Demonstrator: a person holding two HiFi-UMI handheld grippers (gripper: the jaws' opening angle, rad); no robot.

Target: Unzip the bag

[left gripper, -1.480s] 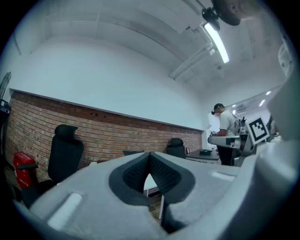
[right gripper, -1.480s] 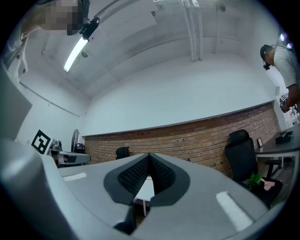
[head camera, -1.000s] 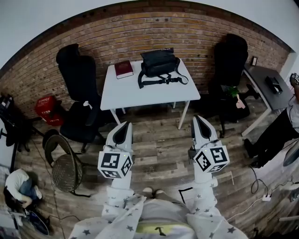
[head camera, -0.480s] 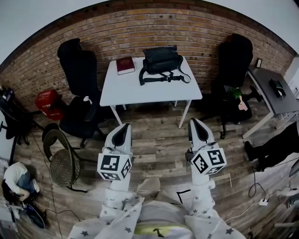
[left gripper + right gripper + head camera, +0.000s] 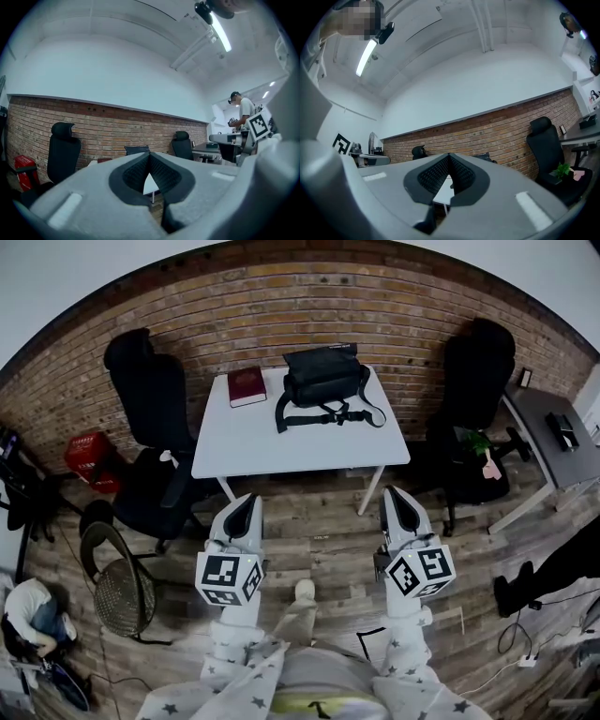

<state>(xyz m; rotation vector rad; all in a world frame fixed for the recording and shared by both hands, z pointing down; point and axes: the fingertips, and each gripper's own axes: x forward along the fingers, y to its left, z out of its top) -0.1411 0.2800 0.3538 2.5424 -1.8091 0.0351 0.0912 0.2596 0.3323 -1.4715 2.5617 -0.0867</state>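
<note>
A black shoulder bag (image 5: 323,377) with a loose strap lies at the back of a white table (image 5: 281,442) by the brick wall. Its top shows in the left gripper view as a dark shape (image 5: 137,150) behind the jaws. My left gripper (image 5: 245,505) and right gripper (image 5: 397,499) are held side by side over the wooden floor, well short of the table's front edge. Both are shut with nothing between the jaws, as the left gripper view (image 5: 149,154) and the right gripper view (image 5: 449,155) show.
A dark red book (image 5: 247,387) lies on the table left of the bag. Black office chairs stand at the left (image 5: 150,427) and right (image 5: 478,390) of the table. A red crate (image 5: 86,457), a mesh chair (image 5: 117,587) and a grey desk (image 5: 553,442) ring the floor.
The table and bag have come a little closer and lower in the head view as I step forward. Both grippers stay shut and keep their places.
</note>
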